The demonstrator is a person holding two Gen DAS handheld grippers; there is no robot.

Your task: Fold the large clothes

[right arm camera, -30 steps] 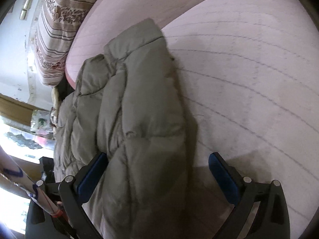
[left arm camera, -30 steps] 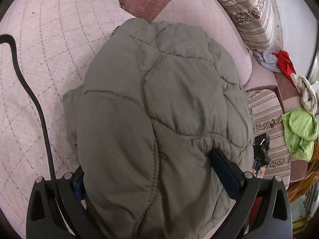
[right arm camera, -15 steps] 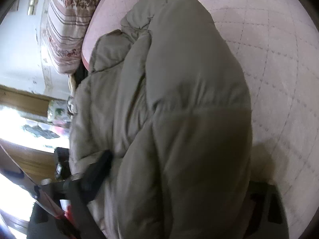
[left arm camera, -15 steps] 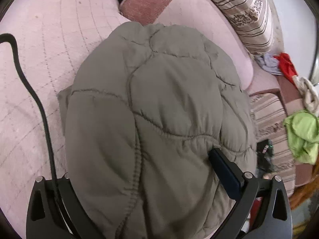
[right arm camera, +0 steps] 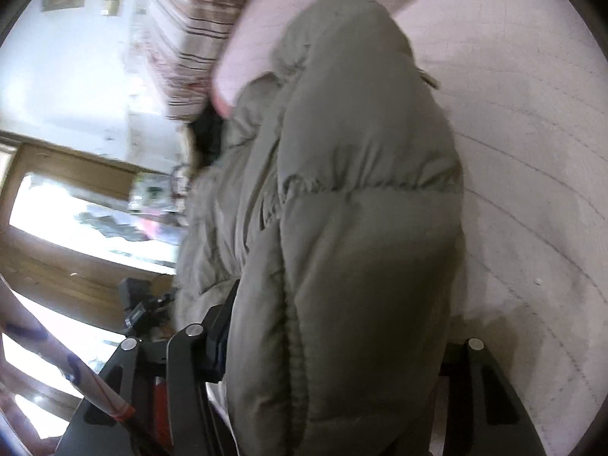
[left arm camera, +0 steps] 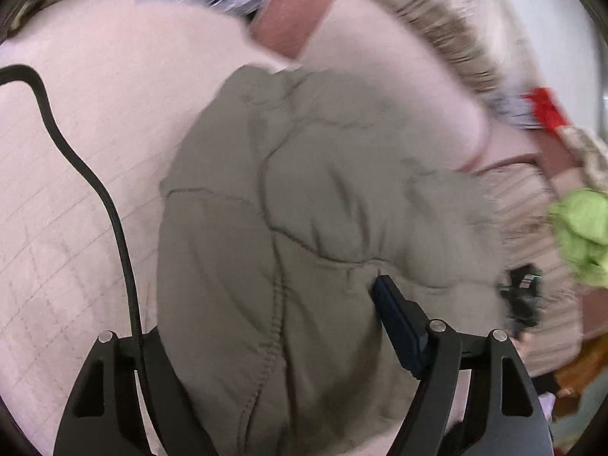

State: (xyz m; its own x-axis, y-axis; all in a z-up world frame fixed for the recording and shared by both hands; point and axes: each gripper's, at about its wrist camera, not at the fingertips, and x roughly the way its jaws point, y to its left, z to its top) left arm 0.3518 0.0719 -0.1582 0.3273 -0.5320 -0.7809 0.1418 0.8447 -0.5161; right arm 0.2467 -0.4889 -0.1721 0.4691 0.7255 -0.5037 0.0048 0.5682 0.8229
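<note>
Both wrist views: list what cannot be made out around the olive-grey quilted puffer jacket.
- Left wrist view: the left tool's left finger pad is buried under the olive-grey quilted puffer jacket; only the blue right pad shows.
- Right wrist view: the right tool's right pad is hidden behind the jacket.
- Both views: motion blur; the jacket's near end runs off the bottom edge.

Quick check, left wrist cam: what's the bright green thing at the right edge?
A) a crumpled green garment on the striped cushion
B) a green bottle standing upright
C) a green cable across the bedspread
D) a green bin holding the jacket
A: the green garment lies as a soft crumpled heap on the striped cushion, apart from the olive puffer jacket; the only cable in view is black.
</note>
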